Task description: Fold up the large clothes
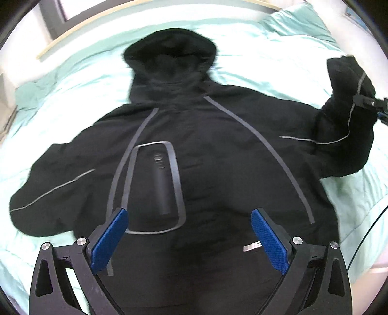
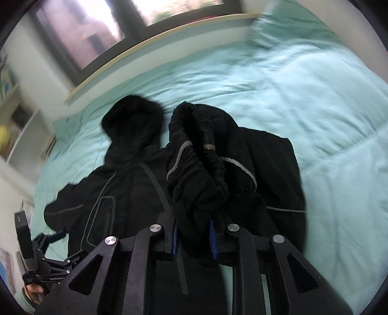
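A large black hooded jacket [image 1: 218,155] with grey trim lines lies spread on the bed, hood [image 1: 169,55] at the far end. My left gripper [image 1: 189,232] is open and empty, hovering over the jacket's lower middle. My right gripper [image 2: 194,237] is shut on the jacket's right sleeve cuff [image 2: 196,169] and holds it lifted above the jacket. In the left wrist view that raised sleeve [image 1: 346,109] stands up at the right, with the right gripper [image 1: 368,103] clamped on it. The left sleeve [image 1: 48,196] lies flat, stretched to the left.
The mint green duvet [image 2: 303,109] covers the bed, with a pillow [image 1: 298,21] at the far right. A wooden bed edge [image 2: 157,38] and a window [image 2: 97,29] lie beyond. A white shelf [image 2: 21,126] stands at the left.
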